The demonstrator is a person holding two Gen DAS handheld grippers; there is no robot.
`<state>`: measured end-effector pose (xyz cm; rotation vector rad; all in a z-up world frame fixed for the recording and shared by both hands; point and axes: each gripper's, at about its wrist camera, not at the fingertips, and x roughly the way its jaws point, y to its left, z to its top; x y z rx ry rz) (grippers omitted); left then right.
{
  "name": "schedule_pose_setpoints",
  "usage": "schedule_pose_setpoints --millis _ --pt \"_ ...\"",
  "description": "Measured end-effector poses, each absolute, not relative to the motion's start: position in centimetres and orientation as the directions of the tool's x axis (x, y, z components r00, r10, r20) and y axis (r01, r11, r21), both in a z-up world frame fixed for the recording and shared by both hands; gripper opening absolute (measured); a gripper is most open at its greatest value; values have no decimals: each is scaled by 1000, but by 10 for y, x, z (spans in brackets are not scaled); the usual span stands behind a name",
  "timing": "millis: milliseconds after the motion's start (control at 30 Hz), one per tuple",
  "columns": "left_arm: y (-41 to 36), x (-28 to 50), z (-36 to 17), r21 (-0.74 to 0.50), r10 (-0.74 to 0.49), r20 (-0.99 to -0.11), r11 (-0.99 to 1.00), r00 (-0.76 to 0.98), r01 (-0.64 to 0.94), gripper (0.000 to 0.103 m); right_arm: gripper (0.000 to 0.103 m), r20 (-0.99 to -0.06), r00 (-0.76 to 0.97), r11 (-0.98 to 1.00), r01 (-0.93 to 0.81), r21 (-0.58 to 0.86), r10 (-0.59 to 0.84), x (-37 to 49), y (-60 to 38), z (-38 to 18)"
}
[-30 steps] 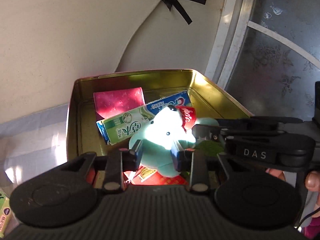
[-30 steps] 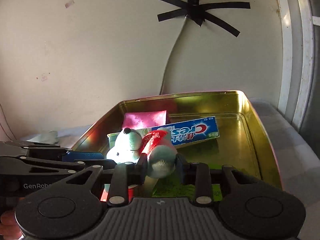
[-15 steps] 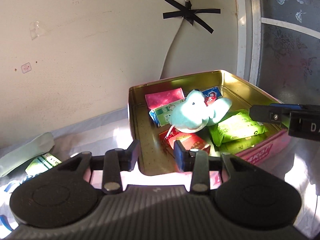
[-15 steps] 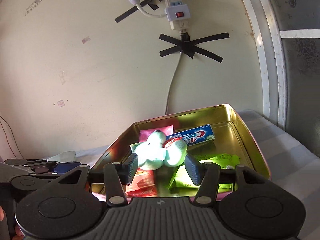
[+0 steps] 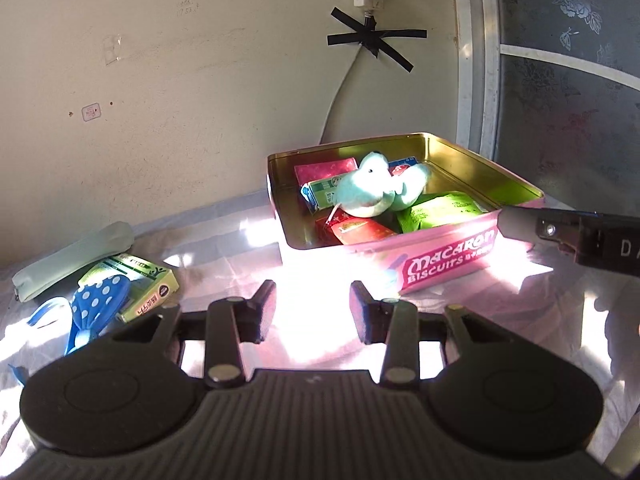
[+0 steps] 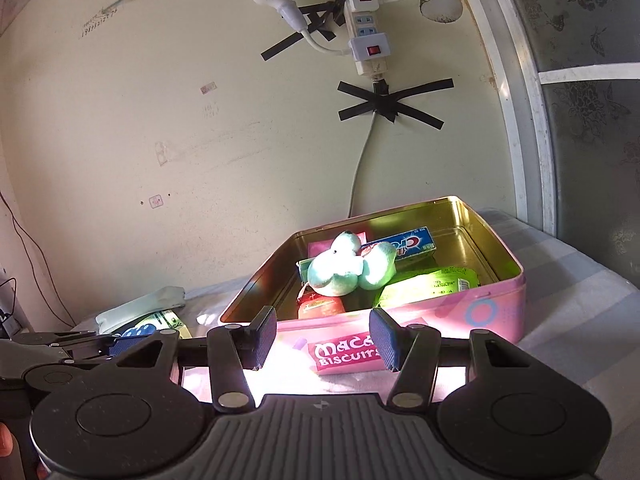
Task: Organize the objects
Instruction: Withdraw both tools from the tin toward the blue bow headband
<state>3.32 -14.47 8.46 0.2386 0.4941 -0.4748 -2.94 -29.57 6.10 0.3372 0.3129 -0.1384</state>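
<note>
A pink biscuit tin (image 5: pixel 448 258) (image 6: pixel 496 312) with a gold inside stands on the cloth by the wall. In it lie a pale green plush toy (image 5: pixel 372 192) (image 6: pixel 344 270), a blue toothpaste box (image 6: pixel 412 244), a green packet (image 5: pixel 440 210) (image 6: pixel 432 286), red packets (image 5: pixel 356 230) and a pink packet (image 5: pixel 324 168). My left gripper (image 5: pixel 313 312) is open and empty, in front of the tin. My right gripper (image 6: pixel 322 338) is open and empty, also in front of the tin.
Left of the tin lie a pale green pouch (image 5: pixel 72 254) (image 6: pixel 140 310), a green box (image 5: pixel 140 284) and a blue dotted item (image 5: pixel 96 306). A power strip (image 6: pixel 366 32) and cable hang on the wall behind. A window frame (image 5: pixel 476 60) stands at the right.
Both grippers let go of the plush toy, opened, and drew back out of the tin. The toy now lies on the packets inside.
</note>
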Motion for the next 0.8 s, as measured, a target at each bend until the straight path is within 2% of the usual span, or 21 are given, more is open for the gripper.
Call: schedule_pose_setpoints --millis 800 --pt "-90 7 37 98 -277 -565 913 777 397 43 48 -395 918 951 152 269 -35 -43 -261 39"
